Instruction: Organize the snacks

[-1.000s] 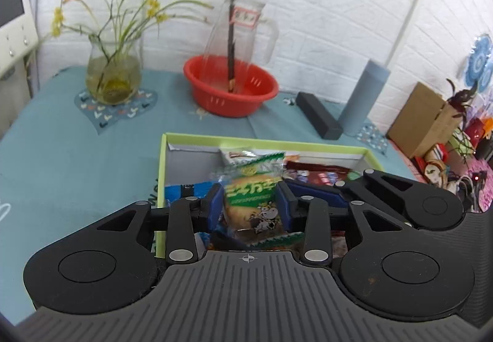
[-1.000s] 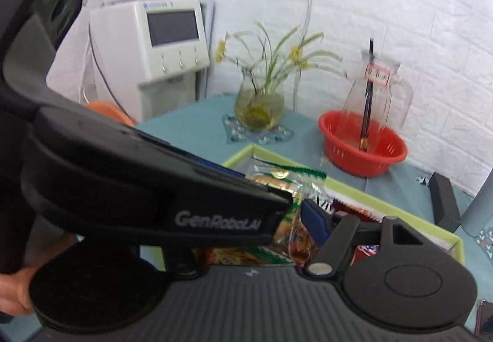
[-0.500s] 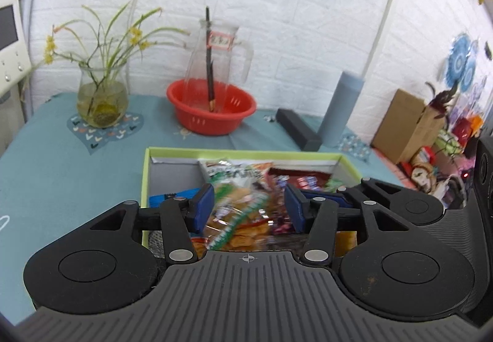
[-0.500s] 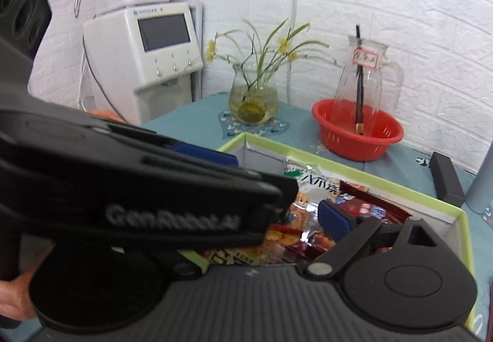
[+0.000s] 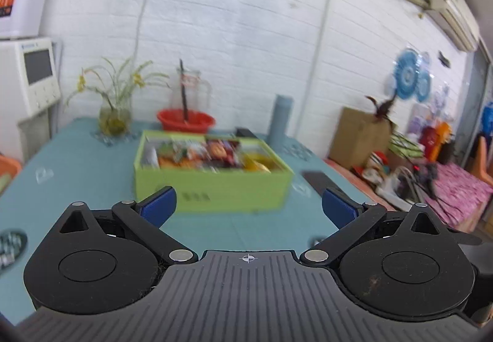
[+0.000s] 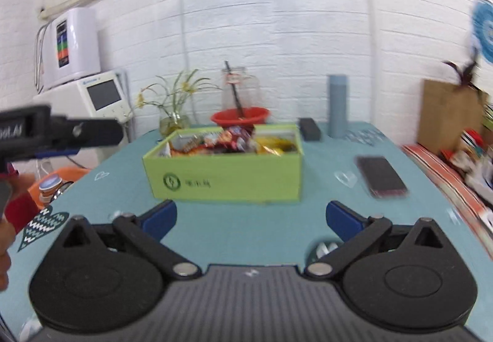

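A lime-green box [image 5: 215, 188] stands on the teal table, filled with several snack packets [image 5: 209, 155]. My left gripper [image 5: 248, 205] hangs well short of the box's front wall, its jaws opening wide with nothing between them. In the right wrist view the same box [image 6: 228, 179] and its snack packets [image 6: 228, 142] lie ahead. My right gripper [image 6: 251, 215] is also back from the box, its jaws opening and empty. The left tool's black body [image 6: 61, 131] shows side-on at the left edge of that view.
Behind the box are a red basin [image 6: 238, 115] holding a glass jug, a flower vase [image 6: 174, 123], a black block [image 6: 309, 128] and a grey-blue cylinder [image 6: 337, 105]. A phone [image 6: 382, 177] lies right of the box. A hand with a red sleeve [image 6: 17, 211] is at the left.
Both grippers let go of their snack packets, which now lie in the box. Both opened wide and pulled back from over the box toward the table's near side.
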The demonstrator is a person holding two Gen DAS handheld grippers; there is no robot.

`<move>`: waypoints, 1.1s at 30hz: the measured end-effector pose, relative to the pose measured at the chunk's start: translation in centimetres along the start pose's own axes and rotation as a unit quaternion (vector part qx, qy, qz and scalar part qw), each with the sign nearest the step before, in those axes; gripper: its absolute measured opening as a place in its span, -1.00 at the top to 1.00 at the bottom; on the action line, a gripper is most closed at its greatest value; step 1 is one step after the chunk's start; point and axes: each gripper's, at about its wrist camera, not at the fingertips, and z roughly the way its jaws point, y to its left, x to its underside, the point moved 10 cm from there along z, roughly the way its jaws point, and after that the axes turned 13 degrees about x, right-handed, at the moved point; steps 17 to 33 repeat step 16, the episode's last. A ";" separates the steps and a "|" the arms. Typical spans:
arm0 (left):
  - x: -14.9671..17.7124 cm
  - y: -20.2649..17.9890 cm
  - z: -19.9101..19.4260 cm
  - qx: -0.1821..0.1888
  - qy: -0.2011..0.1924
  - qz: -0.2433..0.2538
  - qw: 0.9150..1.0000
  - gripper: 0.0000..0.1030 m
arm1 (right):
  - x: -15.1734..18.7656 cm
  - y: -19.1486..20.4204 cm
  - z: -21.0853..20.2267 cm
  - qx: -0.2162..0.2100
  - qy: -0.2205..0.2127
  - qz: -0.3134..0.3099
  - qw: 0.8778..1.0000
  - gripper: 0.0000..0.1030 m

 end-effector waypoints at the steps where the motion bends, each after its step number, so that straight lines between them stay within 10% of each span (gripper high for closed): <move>1: 1.5 -0.8 -0.9 0.005 0.007 -0.005 1.000 -0.76 | 1.1 -0.6 -1.5 0.007 -0.004 0.007 1.000 -0.99; 15: 12.1 -5.3 -8.3 -0.046 0.026 -0.019 0.998 -0.57 | 8.5 -2.4 -11.4 0.059 -0.033 0.001 0.998 -0.99; 33: 12.3 -5.5 -8.8 -0.051 0.023 -0.017 0.998 -0.61 | 8.7 -2.4 -12.0 0.066 -0.039 -0.002 0.997 -0.99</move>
